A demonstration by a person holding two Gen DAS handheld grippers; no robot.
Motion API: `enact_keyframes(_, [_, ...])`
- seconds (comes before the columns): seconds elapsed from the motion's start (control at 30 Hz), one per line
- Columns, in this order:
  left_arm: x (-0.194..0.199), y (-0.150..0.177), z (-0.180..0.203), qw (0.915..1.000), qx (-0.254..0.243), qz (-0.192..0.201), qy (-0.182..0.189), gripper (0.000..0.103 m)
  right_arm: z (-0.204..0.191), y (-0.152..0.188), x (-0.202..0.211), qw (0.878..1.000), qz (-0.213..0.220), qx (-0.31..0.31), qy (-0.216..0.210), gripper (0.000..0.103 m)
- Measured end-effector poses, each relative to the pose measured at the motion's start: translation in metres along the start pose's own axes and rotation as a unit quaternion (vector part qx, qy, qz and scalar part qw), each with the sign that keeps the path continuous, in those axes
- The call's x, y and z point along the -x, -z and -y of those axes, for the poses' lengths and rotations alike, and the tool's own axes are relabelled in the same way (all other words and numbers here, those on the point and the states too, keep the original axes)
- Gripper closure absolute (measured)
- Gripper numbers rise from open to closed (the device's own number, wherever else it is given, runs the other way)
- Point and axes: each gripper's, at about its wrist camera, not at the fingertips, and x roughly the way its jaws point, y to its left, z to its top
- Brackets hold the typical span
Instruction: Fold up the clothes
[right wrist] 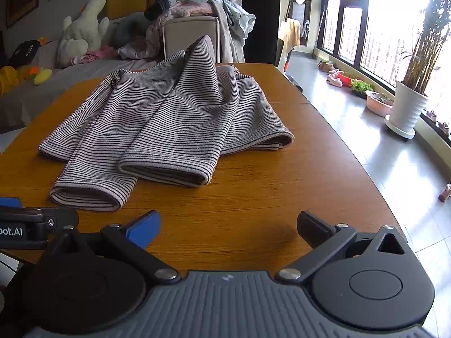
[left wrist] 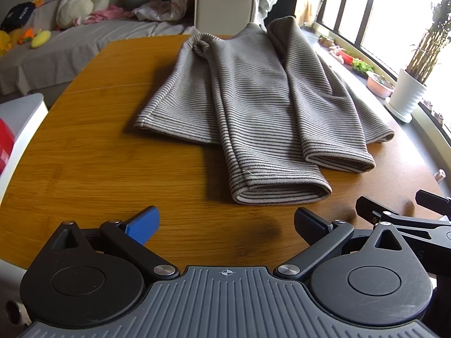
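A grey striped long-sleeved top (left wrist: 253, 98) lies on the wooden table (left wrist: 98, 155), both sleeves folded in over the body with their cuffs pointing toward me. It also shows in the right wrist view (right wrist: 174, 118). My left gripper (left wrist: 225, 222) is open and empty, above the table's near edge, short of the left cuff (left wrist: 279, 190). My right gripper (right wrist: 228, 225) is open and empty, near the front edge, short of the right cuff (right wrist: 166, 171). The right gripper's body shows at the right of the left wrist view (left wrist: 400, 217).
A sofa (left wrist: 56, 48) with plush toys and a chair piled with clothes (left wrist: 225, 2) stand behind the table. A white potted plant (left wrist: 408, 93) and small pots line the window on the right. A white object (left wrist: 19, 124) is at the table's left.
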Motion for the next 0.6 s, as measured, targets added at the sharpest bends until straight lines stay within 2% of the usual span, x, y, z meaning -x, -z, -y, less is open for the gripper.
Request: enact_keyframes(0.6, [0.0008,0.0013,-0.001,1.0,-0.002,0.002,-0.001,0.0,-0.0008,-0.0007,-0.0012,1.0,-0.004,-0.001,-0.003,0.0])
